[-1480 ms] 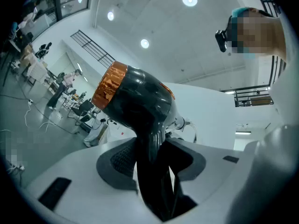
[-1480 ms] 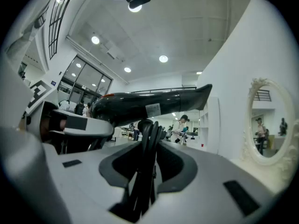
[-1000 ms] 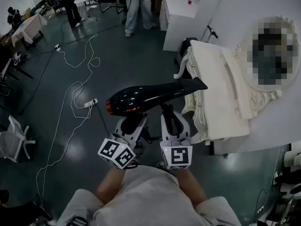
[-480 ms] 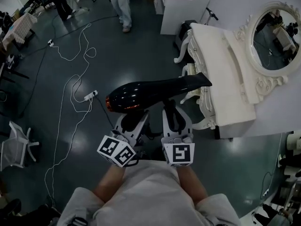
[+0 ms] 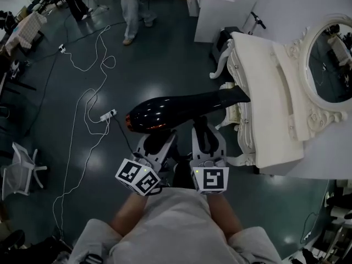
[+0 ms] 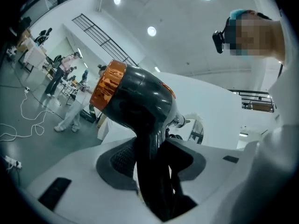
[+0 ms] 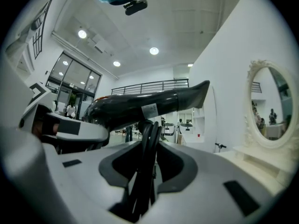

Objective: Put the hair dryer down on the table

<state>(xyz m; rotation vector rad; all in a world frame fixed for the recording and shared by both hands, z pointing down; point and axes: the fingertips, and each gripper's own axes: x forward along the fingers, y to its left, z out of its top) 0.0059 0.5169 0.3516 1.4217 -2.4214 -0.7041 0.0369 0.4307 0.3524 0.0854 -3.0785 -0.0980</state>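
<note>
A glossy black hair dryer (image 5: 165,113) with an orange rear ring hangs level in front of me, its nozzle pointing right over the near edge of the white dressing table (image 5: 269,109). My left gripper (image 5: 157,143) is shut on the dryer's handle (image 6: 152,171) beneath the body (image 6: 135,101). My right gripper (image 5: 204,137) is shut on the bundled black cord (image 7: 145,162) under the barrel (image 7: 149,107). The table top (image 7: 261,160) lies to the right of the right gripper.
An ornate oval mirror (image 5: 330,65) stands on the table against the wall. White cables and a power strip (image 5: 107,115) trail over the dark floor. A person (image 5: 132,10) stands far back, near a white cabinet (image 5: 212,10). A white chair (image 5: 19,172) is at left.
Both grippers and the dryer have moved together towards the dressing table and slightly down. The person at the back has stepped left. Both grips are unchanged.
</note>
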